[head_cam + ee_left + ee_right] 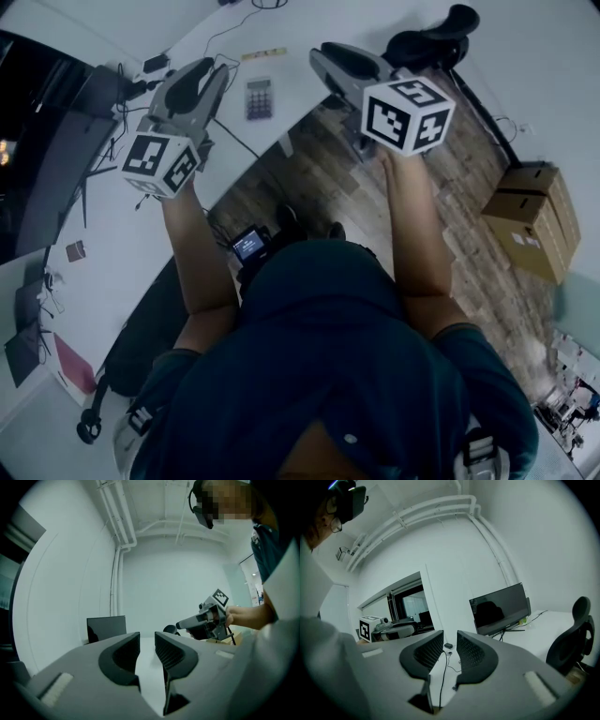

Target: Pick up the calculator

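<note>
The calculator [259, 97], small and grey with a dark keypad, lies flat on the white table [122, 244] near its far edge. My left gripper [208, 71] hovers just left of it, jaws nearly together with nothing between them. My right gripper [321, 58] is held to the calculator's right, past the table edge, its jaws likewise close together and empty. In the left gripper view the left gripper [147, 641] points level across the table, and the right gripper [180, 625] shows beyond. The right gripper view shows the right gripper [450, 641] and the left gripper [410, 629]. Neither gripper view shows the calculator.
A dark monitor [499, 608] stands on the table with cables [443, 677] trailing from it. A black office chair [431, 42] sits on the wooden floor at the right. Cardboard boxes [534, 216] are stacked further right. A yellow strip [263, 54] lies beyond the calculator.
</note>
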`<state>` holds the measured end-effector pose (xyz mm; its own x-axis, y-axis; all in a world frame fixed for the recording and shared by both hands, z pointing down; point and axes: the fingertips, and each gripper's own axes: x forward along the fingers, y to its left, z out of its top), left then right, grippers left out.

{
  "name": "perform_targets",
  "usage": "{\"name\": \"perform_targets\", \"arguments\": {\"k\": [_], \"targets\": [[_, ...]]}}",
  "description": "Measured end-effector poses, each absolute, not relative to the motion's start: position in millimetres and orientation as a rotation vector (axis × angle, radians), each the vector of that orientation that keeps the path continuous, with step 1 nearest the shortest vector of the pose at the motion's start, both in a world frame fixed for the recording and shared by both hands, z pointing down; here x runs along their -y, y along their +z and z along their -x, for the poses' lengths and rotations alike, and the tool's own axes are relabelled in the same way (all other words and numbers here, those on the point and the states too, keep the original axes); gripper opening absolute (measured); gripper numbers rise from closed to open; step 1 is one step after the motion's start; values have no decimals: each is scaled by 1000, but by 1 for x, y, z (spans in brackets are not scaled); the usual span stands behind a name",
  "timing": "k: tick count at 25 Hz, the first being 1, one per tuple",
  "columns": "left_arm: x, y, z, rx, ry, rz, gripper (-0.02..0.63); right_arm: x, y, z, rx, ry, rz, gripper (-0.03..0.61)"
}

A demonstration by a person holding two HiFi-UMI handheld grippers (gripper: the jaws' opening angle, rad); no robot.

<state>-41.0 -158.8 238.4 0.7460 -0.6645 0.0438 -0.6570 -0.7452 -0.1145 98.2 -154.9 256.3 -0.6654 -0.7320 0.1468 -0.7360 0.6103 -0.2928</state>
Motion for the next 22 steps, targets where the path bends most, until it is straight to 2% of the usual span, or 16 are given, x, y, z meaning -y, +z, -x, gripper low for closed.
{"name": "perform_targets", "arguments": {"k": [22], "targets": [[230,248,105,-1030,-8,2925,95,224,261,-36,2720,516,-1331,72]]}}
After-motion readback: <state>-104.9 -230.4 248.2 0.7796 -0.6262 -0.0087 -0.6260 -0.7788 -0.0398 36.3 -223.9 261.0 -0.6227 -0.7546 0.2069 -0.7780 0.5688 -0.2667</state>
